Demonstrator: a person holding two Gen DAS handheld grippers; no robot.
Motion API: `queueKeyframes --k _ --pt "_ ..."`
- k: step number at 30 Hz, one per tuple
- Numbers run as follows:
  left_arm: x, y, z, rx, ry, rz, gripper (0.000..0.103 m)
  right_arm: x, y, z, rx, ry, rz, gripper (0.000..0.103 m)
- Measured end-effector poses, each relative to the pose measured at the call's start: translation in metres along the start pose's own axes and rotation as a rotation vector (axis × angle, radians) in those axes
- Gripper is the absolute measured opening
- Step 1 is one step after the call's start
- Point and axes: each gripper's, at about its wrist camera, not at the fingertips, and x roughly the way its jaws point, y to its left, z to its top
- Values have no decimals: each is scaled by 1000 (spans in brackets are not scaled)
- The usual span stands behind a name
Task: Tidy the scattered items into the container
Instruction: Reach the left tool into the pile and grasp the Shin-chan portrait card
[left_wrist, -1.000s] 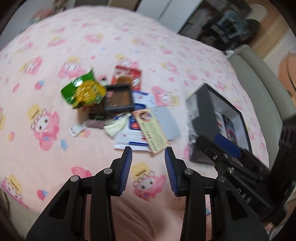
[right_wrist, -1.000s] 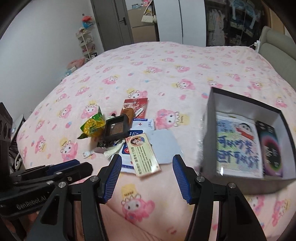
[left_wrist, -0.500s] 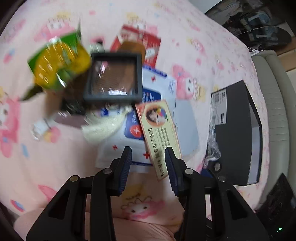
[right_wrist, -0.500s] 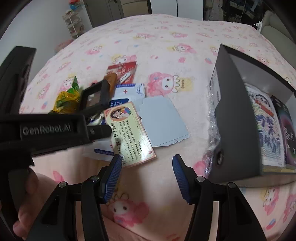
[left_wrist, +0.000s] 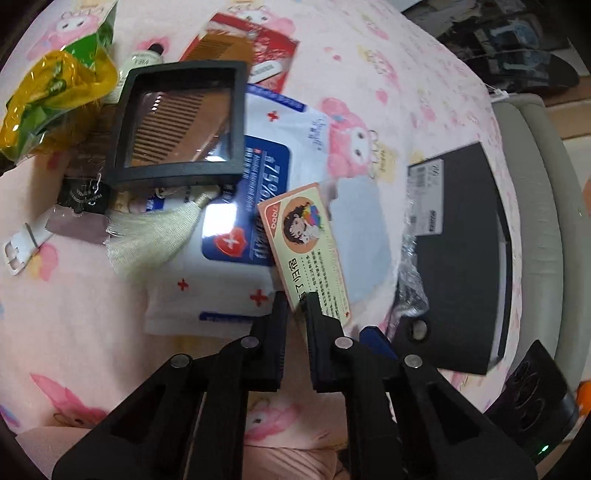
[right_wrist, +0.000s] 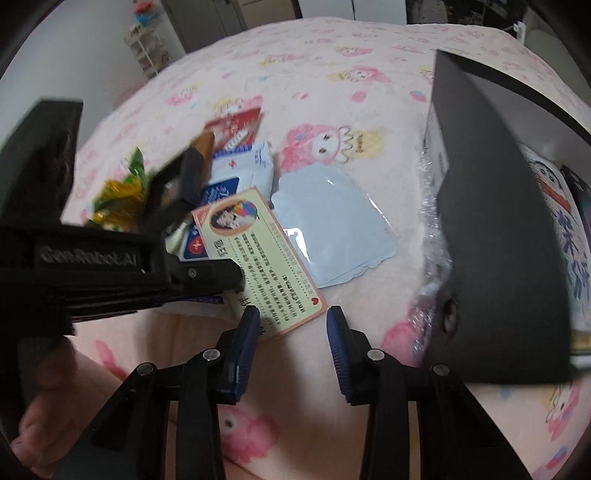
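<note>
Now your left claw (left_wrist: 296, 301) is pinched nearly closed on the near edge of the pink-bordered illustrated card (left_wrist: 309, 251); your right claw (right_wrist: 293, 325) hovers wide apart, empty, beside it.

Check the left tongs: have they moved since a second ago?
Yes. The left tongs have come forward and down from short of the pile onto the near end of the yellow card, and narrowed onto it; the wipes pack stayed put.

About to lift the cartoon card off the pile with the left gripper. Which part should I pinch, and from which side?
Pinch the cartoon card at its near short end, coming in low from the near side. That end juts past the wipes pack over bare bedspread, so a finger can slip under. The left gripper already straddles that edge, jaws nearly closed.
</note>
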Motion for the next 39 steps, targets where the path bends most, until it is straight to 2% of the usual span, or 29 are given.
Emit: queueKeyframes --k 5,11,15,17,19,21,26,28,31,33,34,36,37,39 --pt "-8 -14 -10 73 -17 4 7 -19 0 -10 0 -20 -5 34" --pt "-21 -20 -13 120 -67 22 7 -16 -5 -15 2 6 -40 34" --pt "-15 -11 -7 71 -59 9 8 -18 -6 -13 6 5 -33 34" --pt "-12 -7 -3 45 -53 0 11 -18 -5 -10 7 -3 -25 36" --pt "-9 -2 0 18 -46 -9 21 -15 -3 -9 10 -4 -15 38" --pt "-6 2 4 -8 -40 -18 25 -5 -1 -8 9 13 -17 40" --pt "2 14 12 -74 -24 -40 32 20 5 -7 6 56 -23 49" --pt "5 18 16 -100 -18 -49 37 31 6 -9 5 68 -26 52" --pt "9 17 16 -92 -3 -54 37 35 5 -13 1 51 -17 53" --pt "9 12 15 -65 -3 -53 36 31 4 -13 4 41 -2 46" --pt "8 9 14 -50 -3 -51 34 30 4 -13 6 37 6 36" --pt "8 6 11 -31 1 -43 30 23 3 -14 10 29 26 27" --pt "9 4 10 -22 9 -46 29 20 2 -14 12 25 44 19" --pt "8 -1 5 9 26 -52 24 11 5 -16 18 18 86 15"
